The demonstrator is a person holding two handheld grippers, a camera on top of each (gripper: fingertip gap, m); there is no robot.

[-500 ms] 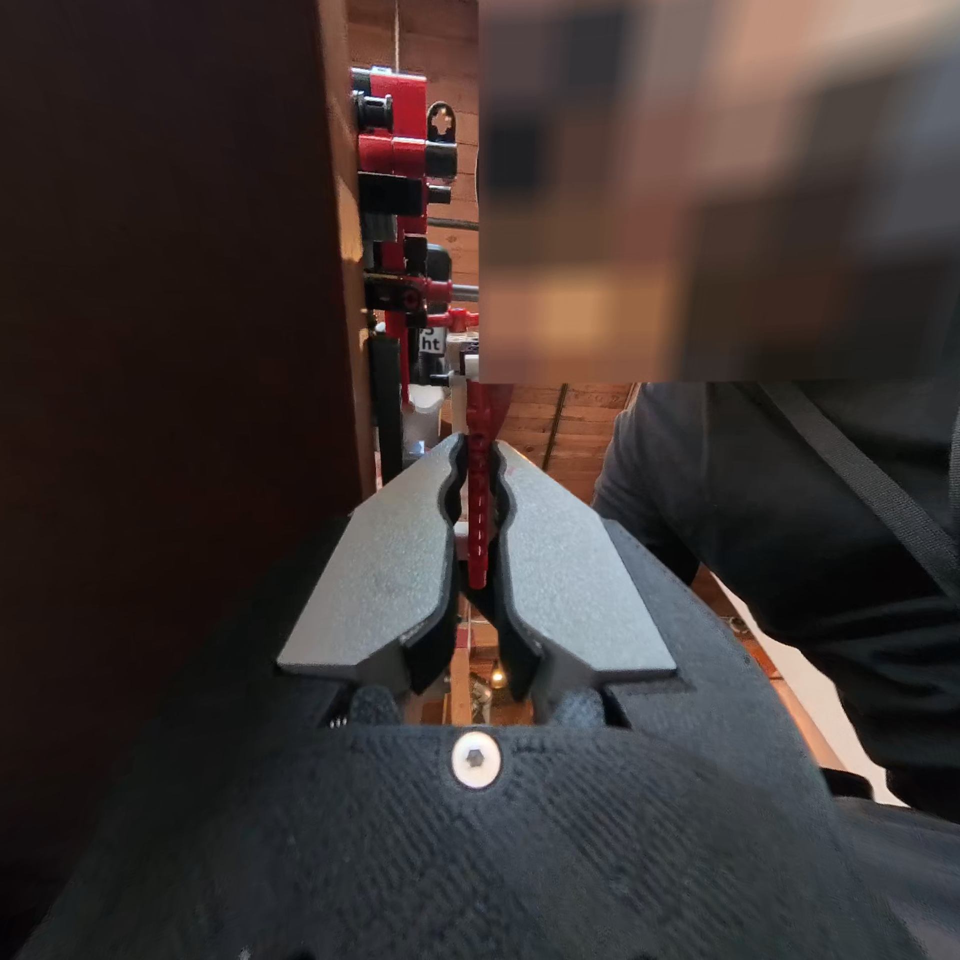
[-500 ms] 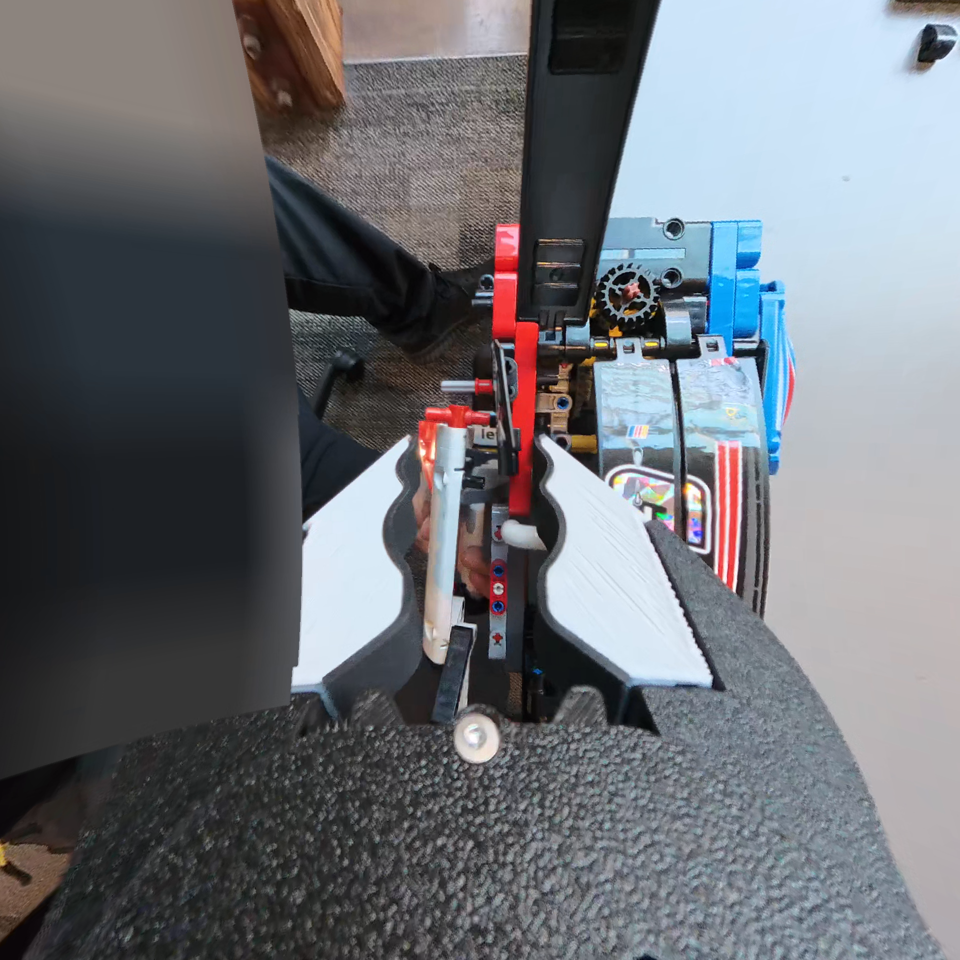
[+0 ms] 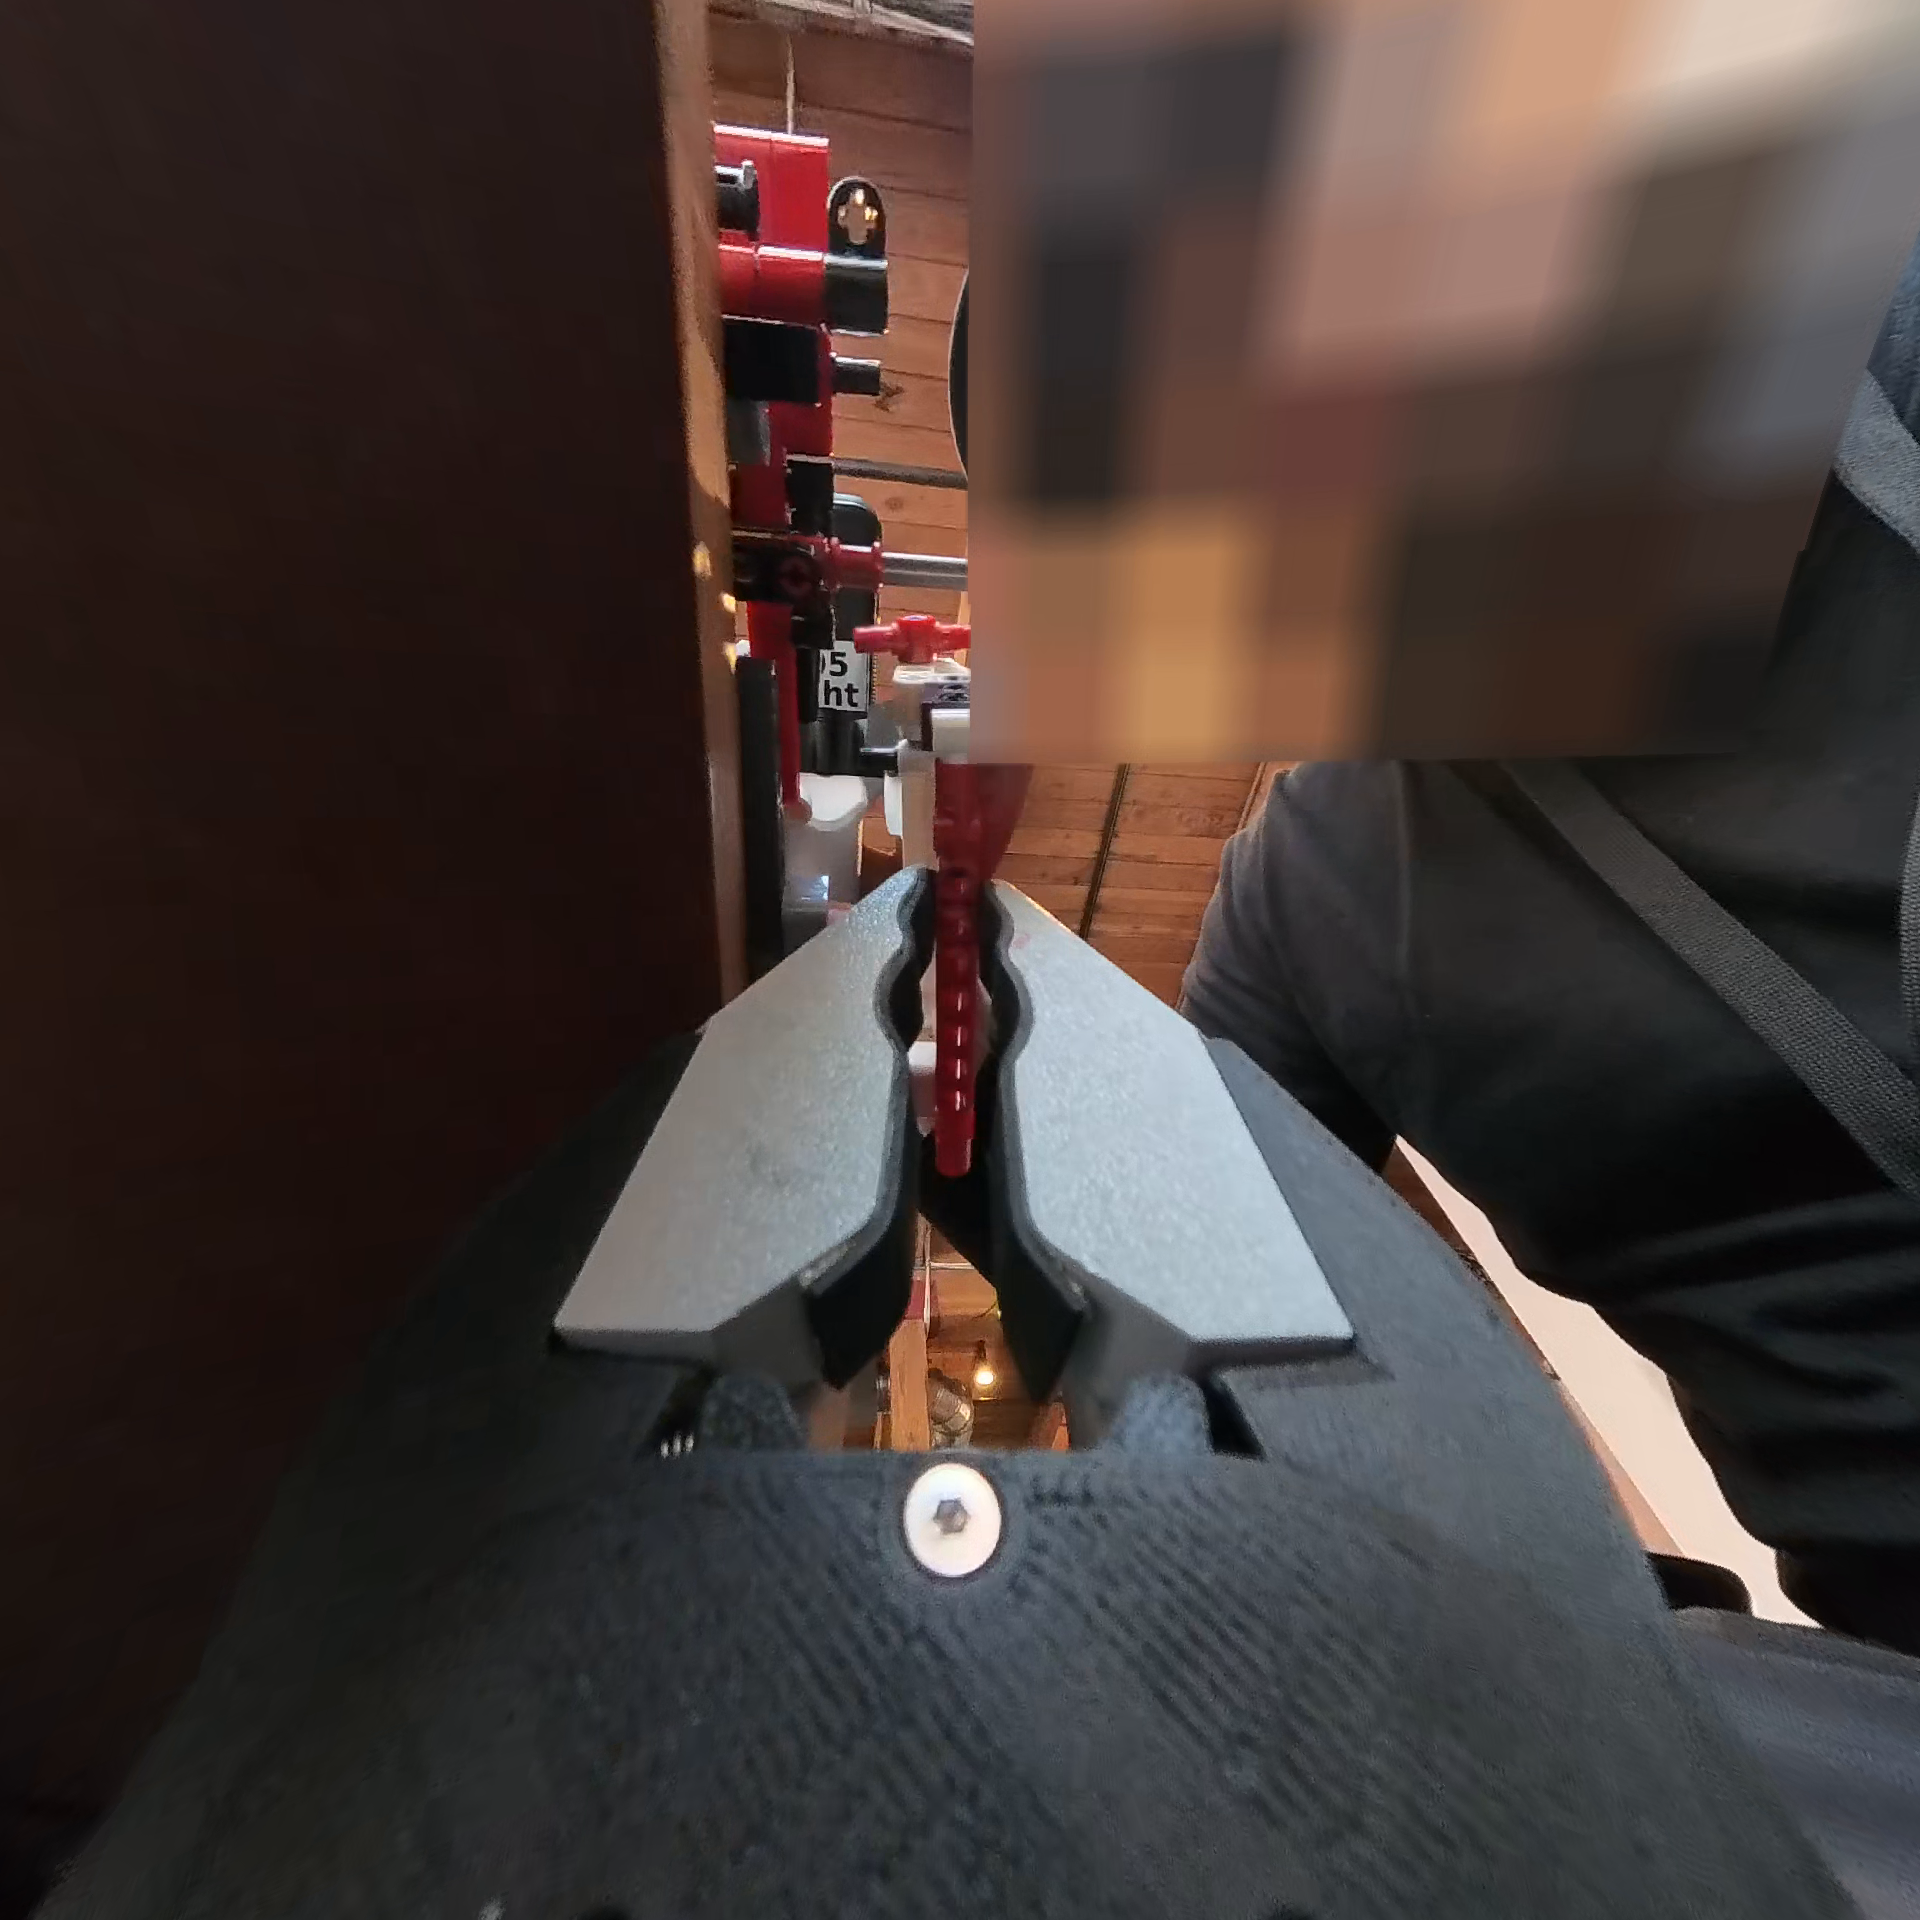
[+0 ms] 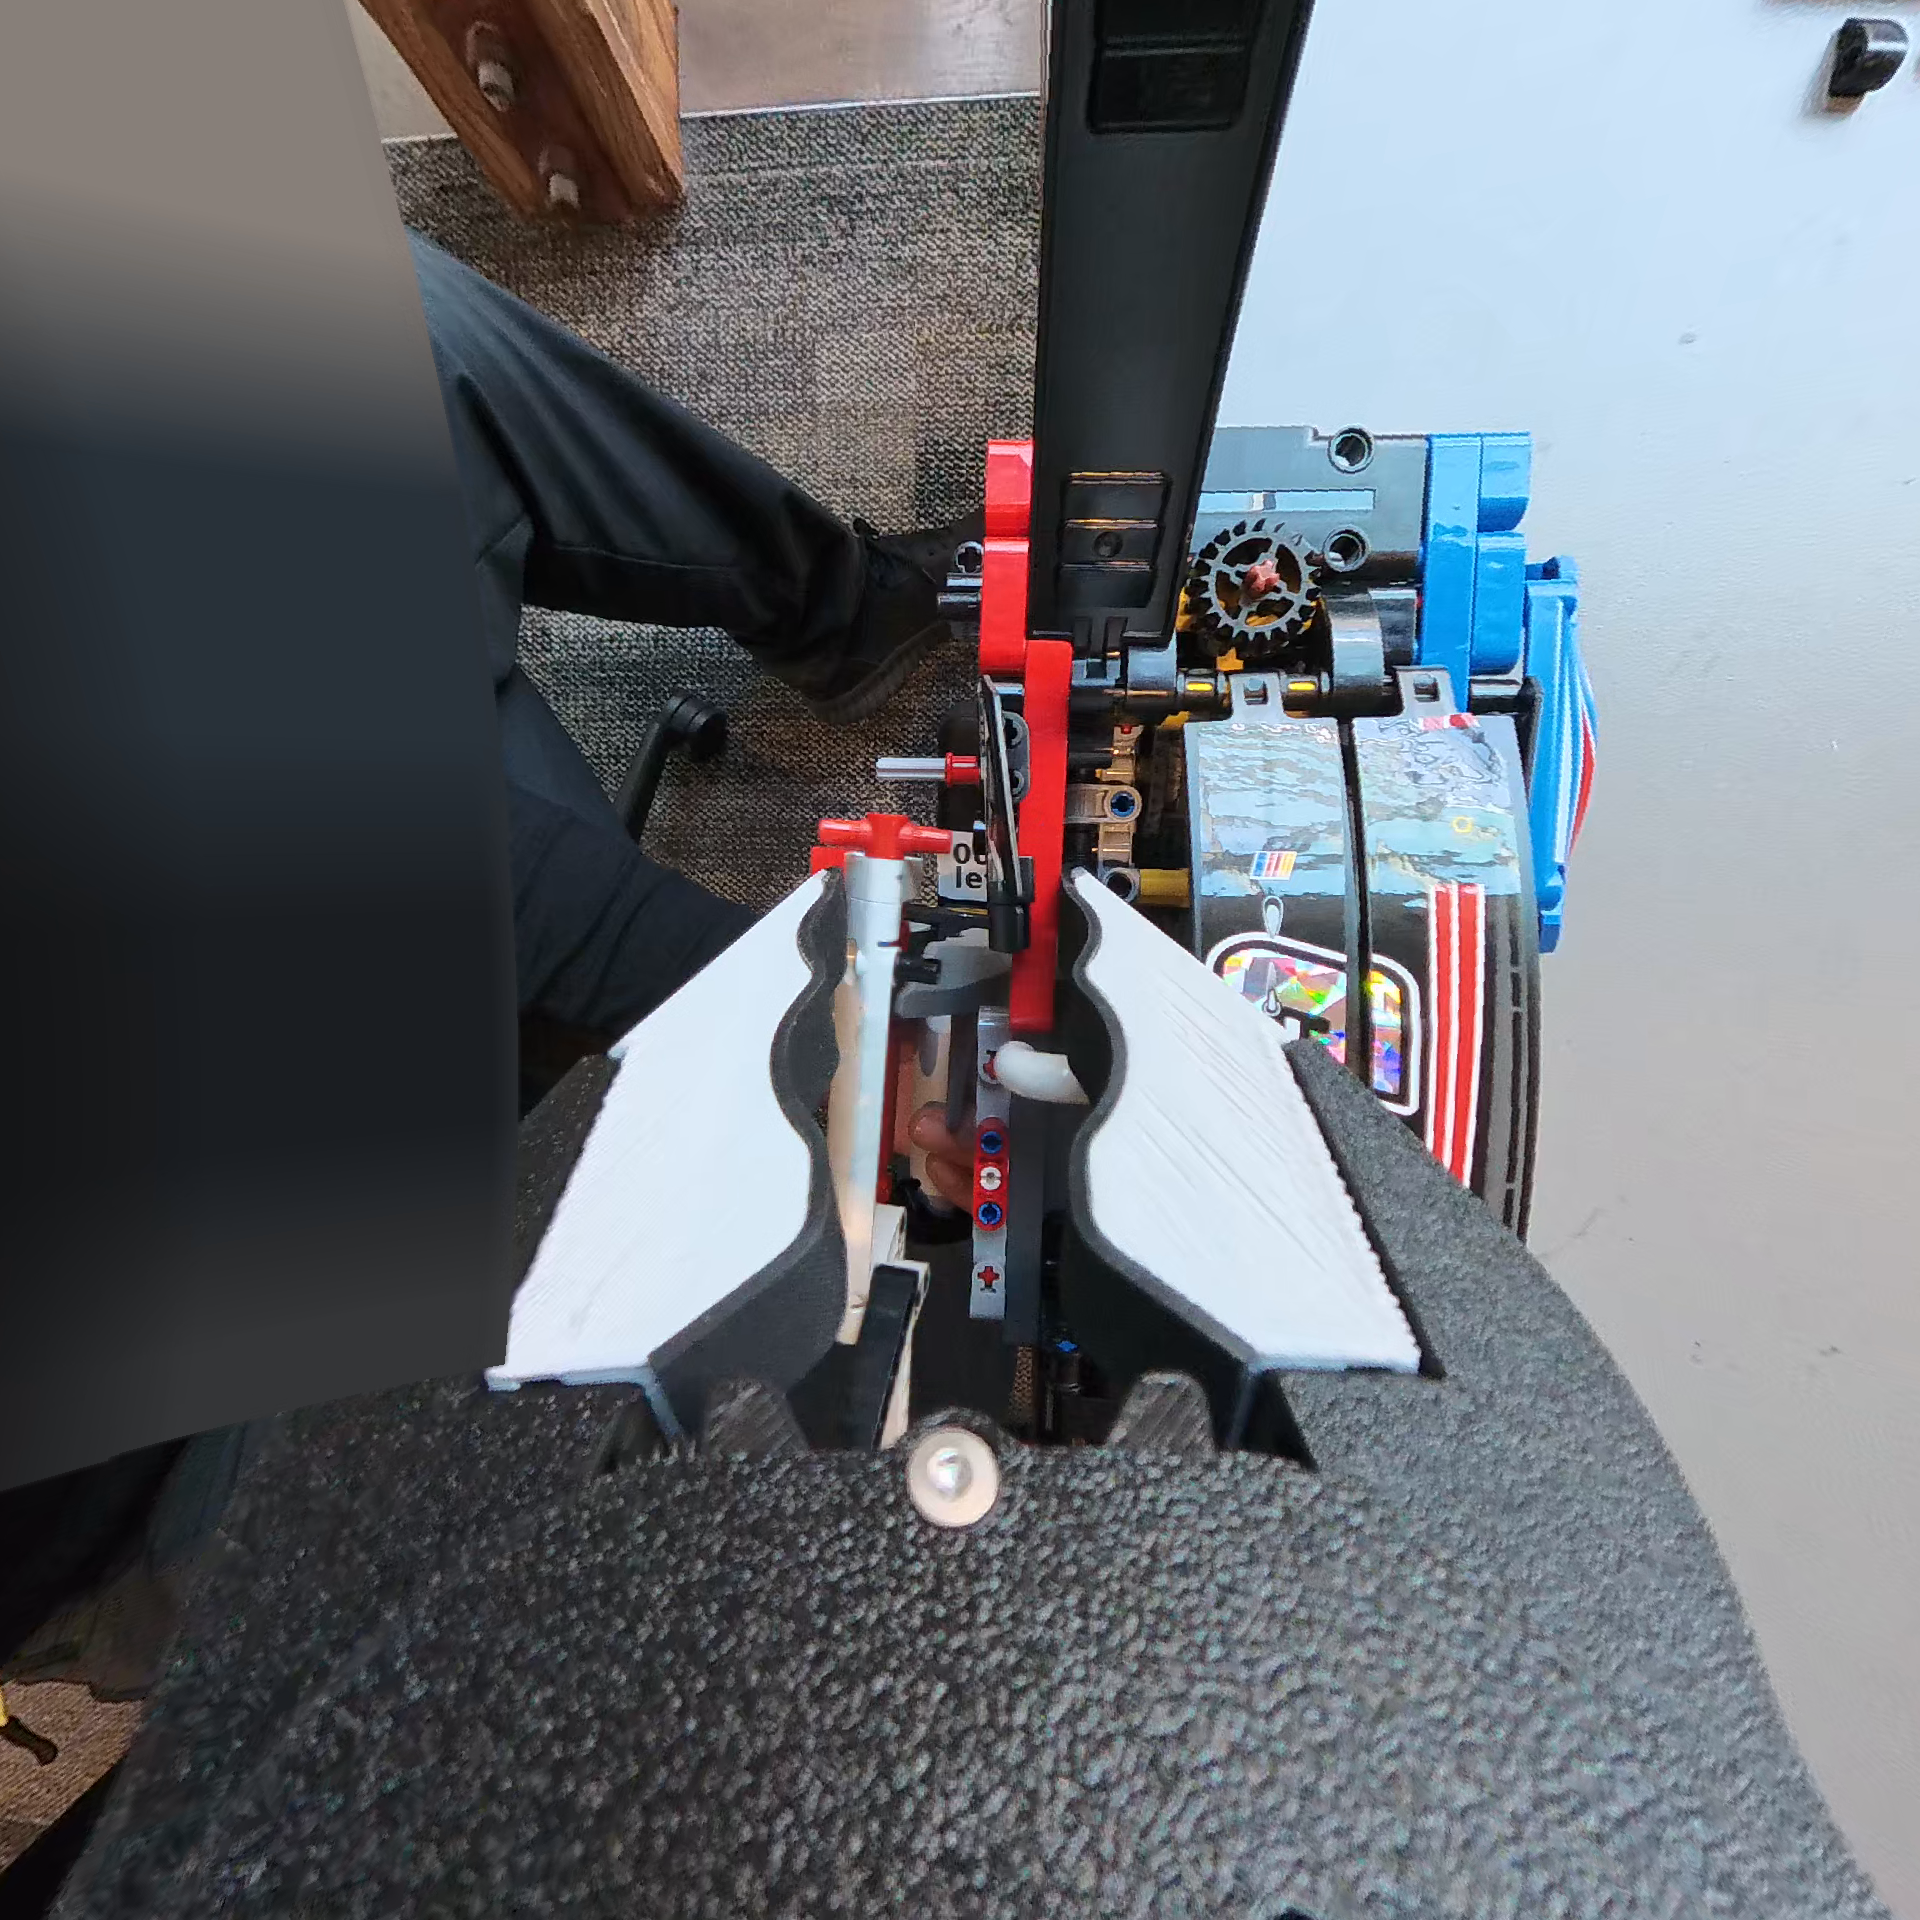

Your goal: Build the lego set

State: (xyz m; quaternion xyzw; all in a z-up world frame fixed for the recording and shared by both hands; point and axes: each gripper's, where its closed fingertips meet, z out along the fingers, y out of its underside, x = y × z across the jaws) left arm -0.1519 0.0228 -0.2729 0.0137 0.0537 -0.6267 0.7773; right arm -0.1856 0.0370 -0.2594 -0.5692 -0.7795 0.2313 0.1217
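In the right wrist view the lego model (image 4: 1278,831) is a car body with a long black panel (image 4: 1143,312), a red beam (image 4: 1039,810), a black gear (image 4: 1252,592), blue parts (image 4: 1475,561) and stickered curved panels (image 4: 1351,935). My right gripper (image 4: 951,894) is closed around the model's left end, with a white panel (image 4: 868,1039) against its left finger and the red beam by its right finger. My left gripper (image 3: 958,883) is shut on a thin red beam (image 3: 956,997). Red and black model parts (image 3: 790,416) show beyond it.
A white table (image 4: 1714,416) lies to the right, with a small black piece (image 4: 1865,52) at its far corner. Grey carpet (image 4: 831,260) and a wooden leg (image 4: 551,94) lie to the left. A person in dark clothes (image 3: 1558,1039) is close by. A dark brown surface (image 3: 312,623) fills the left wrist view's left side. My right fingertips sit around 4 centimetres from my left ones.
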